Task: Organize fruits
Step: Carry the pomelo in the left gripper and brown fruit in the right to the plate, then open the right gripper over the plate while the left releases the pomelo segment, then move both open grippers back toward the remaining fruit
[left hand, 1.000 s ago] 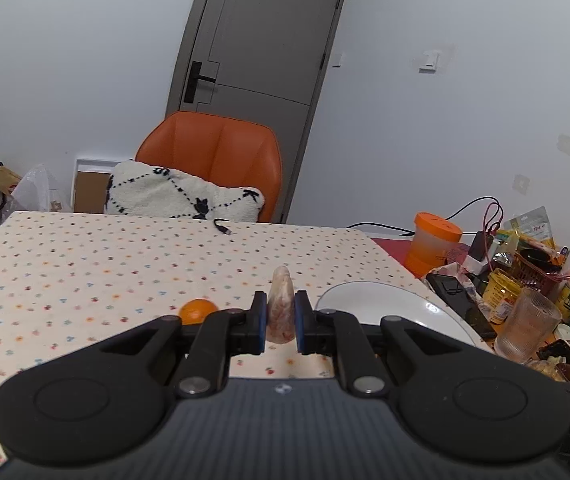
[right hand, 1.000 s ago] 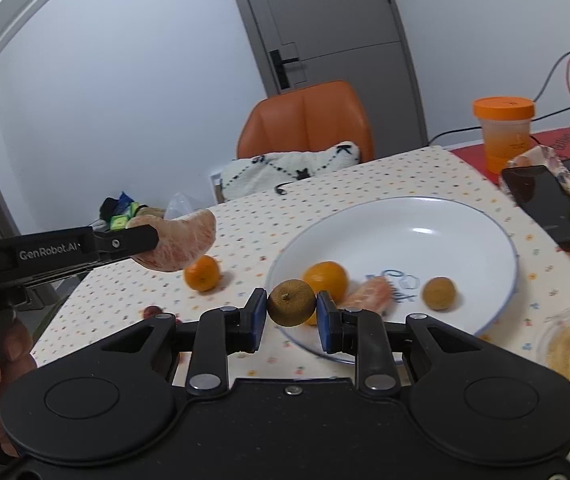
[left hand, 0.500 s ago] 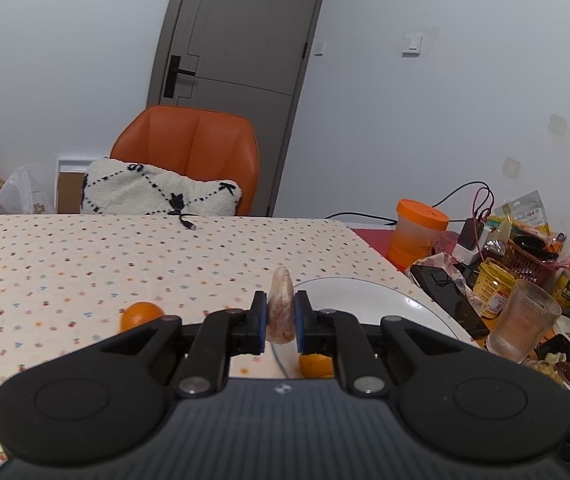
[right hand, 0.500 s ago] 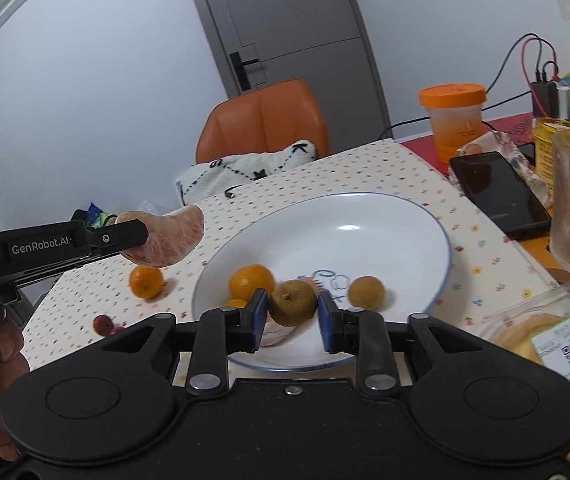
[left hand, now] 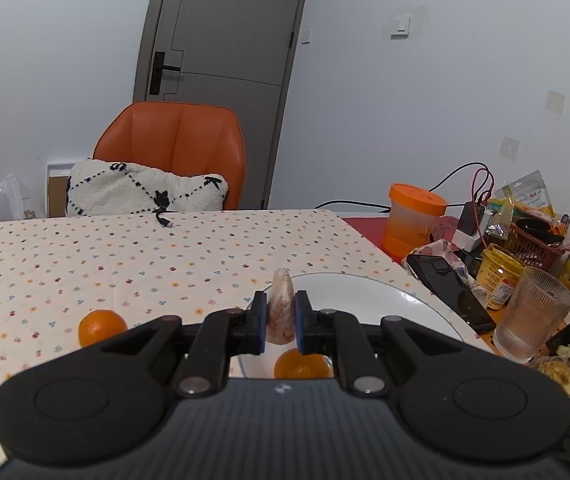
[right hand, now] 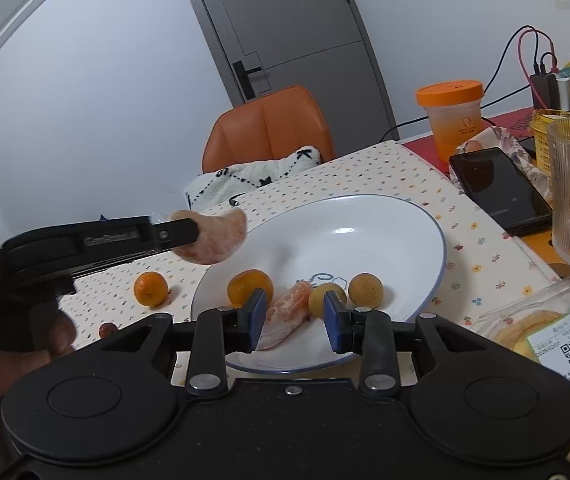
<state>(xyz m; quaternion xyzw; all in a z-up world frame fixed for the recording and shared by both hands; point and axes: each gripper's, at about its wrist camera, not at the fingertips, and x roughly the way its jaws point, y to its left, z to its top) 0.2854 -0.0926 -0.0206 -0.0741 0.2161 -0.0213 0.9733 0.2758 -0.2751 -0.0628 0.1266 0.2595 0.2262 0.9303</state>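
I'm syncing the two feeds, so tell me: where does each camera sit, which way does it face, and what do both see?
Left wrist: on the left gripper, facing across the table to the orange chair; its fingers pinch a pomelo segment.
Right wrist: on the right gripper, jaws open, looking down at the plate; the left gripper and a hand show at left.
Shared: plate, chair, segment, the loose mandarin and orange cup.
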